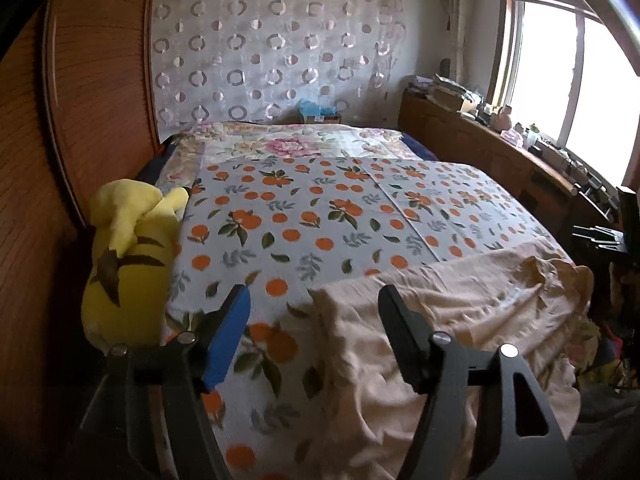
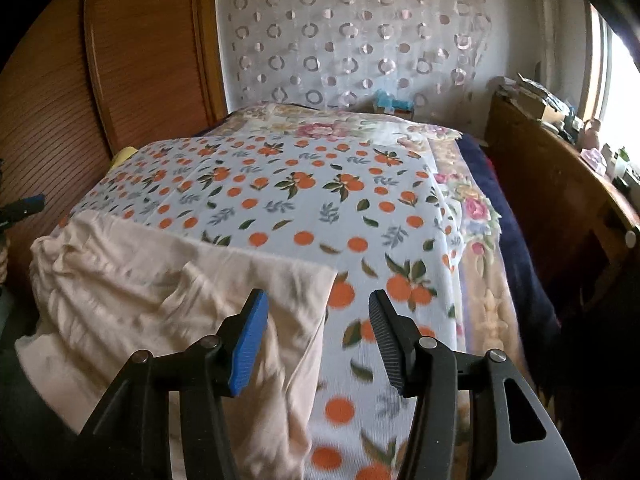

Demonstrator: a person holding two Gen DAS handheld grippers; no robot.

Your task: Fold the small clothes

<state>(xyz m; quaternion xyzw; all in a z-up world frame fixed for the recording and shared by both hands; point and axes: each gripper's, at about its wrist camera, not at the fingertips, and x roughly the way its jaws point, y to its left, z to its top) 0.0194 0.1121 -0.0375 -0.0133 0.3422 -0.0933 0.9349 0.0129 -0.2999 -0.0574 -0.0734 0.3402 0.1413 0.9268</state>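
The fingers of the left gripper (image 1: 314, 300) and right gripper (image 2: 318, 304) stand parted and empty above the cream garment (image 1: 460, 320), draped over the bed's (image 1: 320, 208) near edge, apparently released for folding.

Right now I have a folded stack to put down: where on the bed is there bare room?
The orange-print sheet is bare between the beige garment at the near edge and the floral quilt towards the curtain. The yellow plush toy crowds the wardrobe side, and clutter fills the wooden ledge under the window.
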